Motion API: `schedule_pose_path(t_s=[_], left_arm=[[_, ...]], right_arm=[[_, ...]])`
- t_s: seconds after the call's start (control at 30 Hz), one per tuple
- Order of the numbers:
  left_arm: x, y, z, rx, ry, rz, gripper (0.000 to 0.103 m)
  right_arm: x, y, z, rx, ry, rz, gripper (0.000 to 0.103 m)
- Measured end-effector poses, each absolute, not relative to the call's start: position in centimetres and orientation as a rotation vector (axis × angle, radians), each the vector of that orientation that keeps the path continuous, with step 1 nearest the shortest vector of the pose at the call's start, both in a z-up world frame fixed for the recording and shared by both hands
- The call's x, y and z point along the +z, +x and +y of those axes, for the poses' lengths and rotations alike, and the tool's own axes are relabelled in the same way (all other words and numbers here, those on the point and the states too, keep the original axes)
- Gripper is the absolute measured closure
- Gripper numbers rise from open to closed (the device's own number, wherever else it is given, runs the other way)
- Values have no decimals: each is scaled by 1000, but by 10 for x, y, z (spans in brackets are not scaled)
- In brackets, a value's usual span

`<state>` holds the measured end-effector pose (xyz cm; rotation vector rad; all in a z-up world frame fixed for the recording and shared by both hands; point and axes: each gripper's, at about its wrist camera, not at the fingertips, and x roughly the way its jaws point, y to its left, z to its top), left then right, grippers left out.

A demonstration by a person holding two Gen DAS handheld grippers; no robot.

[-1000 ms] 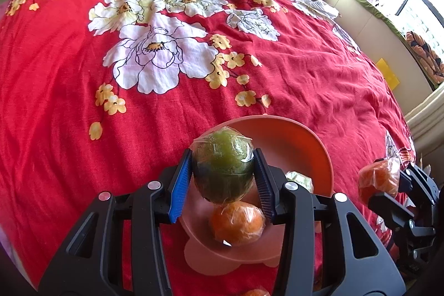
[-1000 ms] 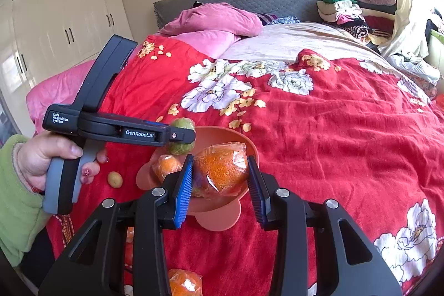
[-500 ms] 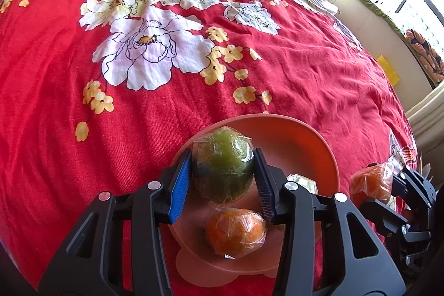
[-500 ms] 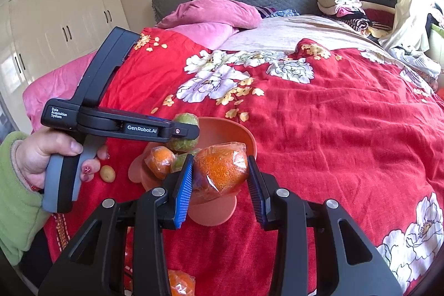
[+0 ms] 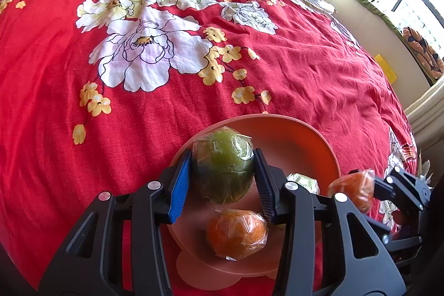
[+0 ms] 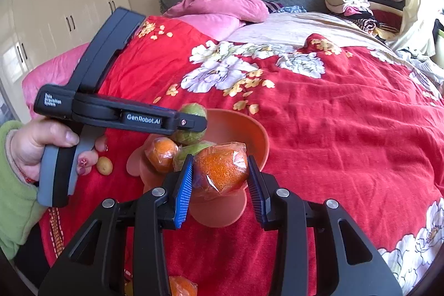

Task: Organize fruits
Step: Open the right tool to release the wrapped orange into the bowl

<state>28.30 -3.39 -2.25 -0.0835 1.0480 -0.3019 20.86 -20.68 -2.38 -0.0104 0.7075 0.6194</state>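
The left gripper has its ribbed fingers clamped on a round green fruit in crinkly film, above the smooth salmon bowl. The right gripper pinches a wrapped, dimpled orange beside the bowl's rim.

Two fisheye cameras rode the handheld tools, each looking forward and steeply down along its own fingers. The left wrist view sat close above the orange bowl, facing the window side. The right wrist view stood a little farther back — facing the headboard. Both shared the bowl and the red floral bedspread.
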Motion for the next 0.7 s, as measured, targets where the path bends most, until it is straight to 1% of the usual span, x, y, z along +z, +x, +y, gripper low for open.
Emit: schedule_pose_path(t_s=[0.43,0.63,0.7], left_arm=[[-22,283,-33,-301,-84,1048,67],[-22,283,-33,-301,-82,1048,67],[-22,282,-33,-298,-79,1048,67]], right_arm=[[-30,211,-204,619,-22,712,65],[-29,209,-205,624,-13,704,51],[-29,209,-205,622,-10,697,49]])
